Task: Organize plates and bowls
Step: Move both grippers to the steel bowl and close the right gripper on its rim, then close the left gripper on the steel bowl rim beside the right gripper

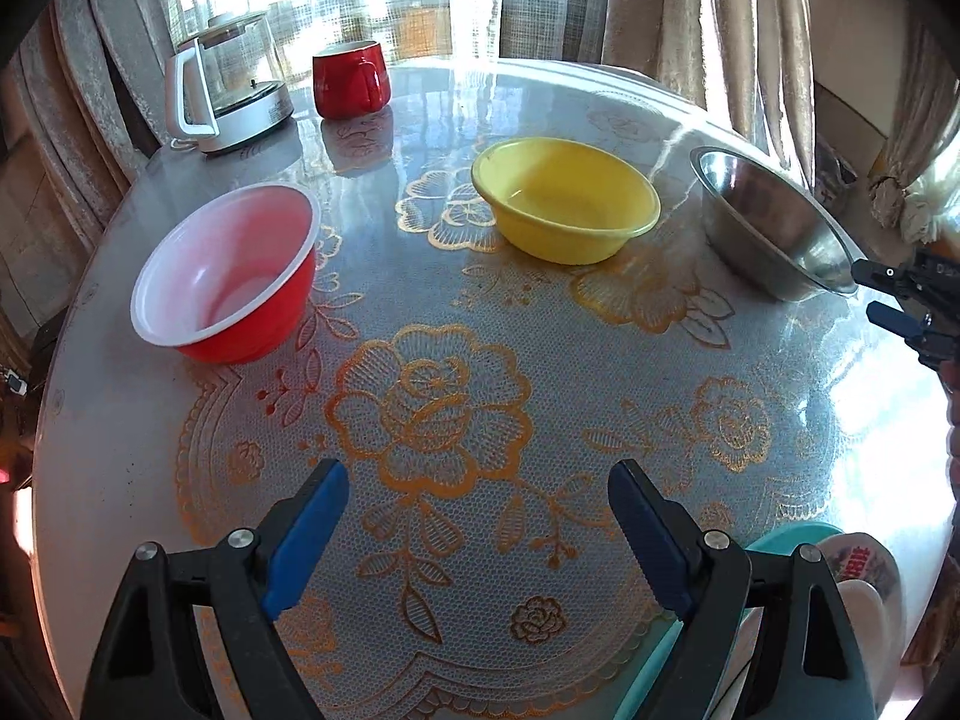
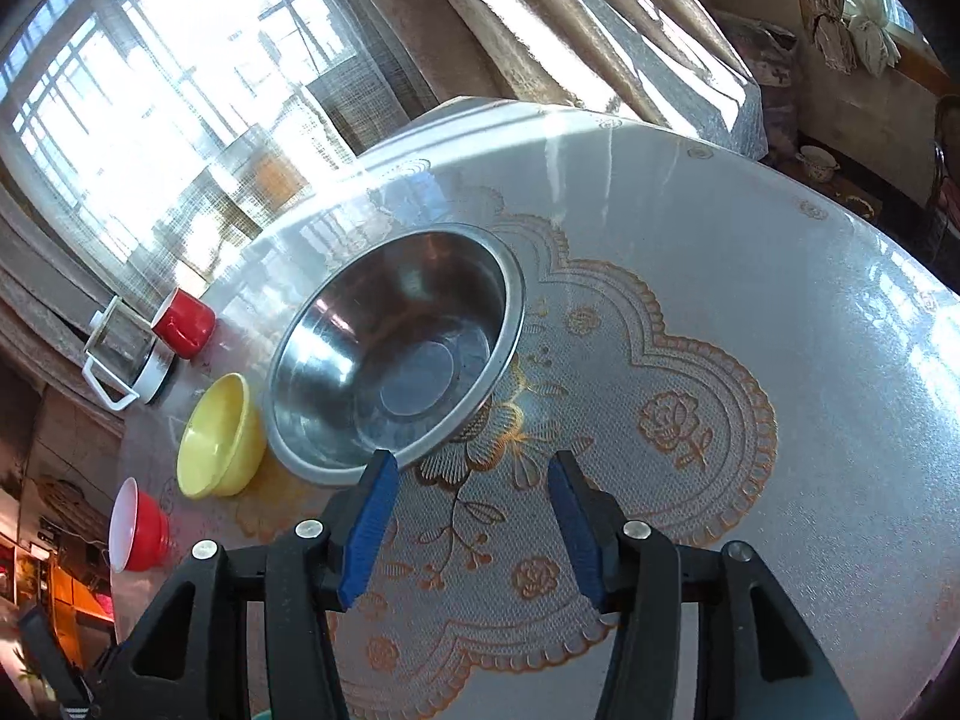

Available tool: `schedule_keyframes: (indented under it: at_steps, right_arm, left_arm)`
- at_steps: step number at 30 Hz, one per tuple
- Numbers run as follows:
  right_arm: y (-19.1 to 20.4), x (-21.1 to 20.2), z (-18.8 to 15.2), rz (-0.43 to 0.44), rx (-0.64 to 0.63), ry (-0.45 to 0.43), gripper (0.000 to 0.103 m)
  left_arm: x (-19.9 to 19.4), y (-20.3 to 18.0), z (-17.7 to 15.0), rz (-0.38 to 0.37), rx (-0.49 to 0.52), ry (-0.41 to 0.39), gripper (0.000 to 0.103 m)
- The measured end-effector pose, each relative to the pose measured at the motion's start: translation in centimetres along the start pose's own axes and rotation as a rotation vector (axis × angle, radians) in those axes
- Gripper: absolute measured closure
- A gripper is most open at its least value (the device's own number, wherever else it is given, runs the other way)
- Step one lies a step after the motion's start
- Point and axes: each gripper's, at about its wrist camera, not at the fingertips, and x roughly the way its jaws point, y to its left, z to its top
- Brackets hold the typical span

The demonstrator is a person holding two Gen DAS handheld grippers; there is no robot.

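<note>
Steel bowl (image 2: 396,354) sits on the surface (image 2: 750,312), just ahead-left of the right gripper (image 2: 468,522); jaws parted, nothing between them. Left gripper (image 1: 480,534) is spread wide, empty, well short of the bowls, so the right is nearer.

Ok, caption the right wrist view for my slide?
Open right gripper nears steel bowl beside yellow bowl.

Sunlit barred window (image 2: 138,90), beige curtains (image 2: 540,30), lace-clothed round table (image 1: 480,420)

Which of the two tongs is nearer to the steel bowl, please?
Right. The right tongs hover open just beside the steel bowl rim; the left tongs hang open well short of it, across the table.
</note>
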Motion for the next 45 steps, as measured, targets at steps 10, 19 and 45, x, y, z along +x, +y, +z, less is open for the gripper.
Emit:
schedule_keyframes:
  at_steps: [10, 19, 45]
  right_arm:
    - [-0.1, 3.6, 0.9, 0.024, 0.026, 0.045, 0.073]
    - [-0.8, 0.8, -2.0, 0.08, -0.023, 0.062, 0.076]
    - [-3.2, -2.3, -4.8, 0.119, -0.023, -0.002, 0.085]
  left_arm:
    - [-0.1, -2.2, 3.3, -0.053, 0.015, -0.038, 0.014]
    - [-0.4, -6.5, 7.3, -0.162, 0.043, -0.101, 0.014]
    - [6.2, -15.9, 8.0, -0.198, 0.312, 0.029, 0.085]
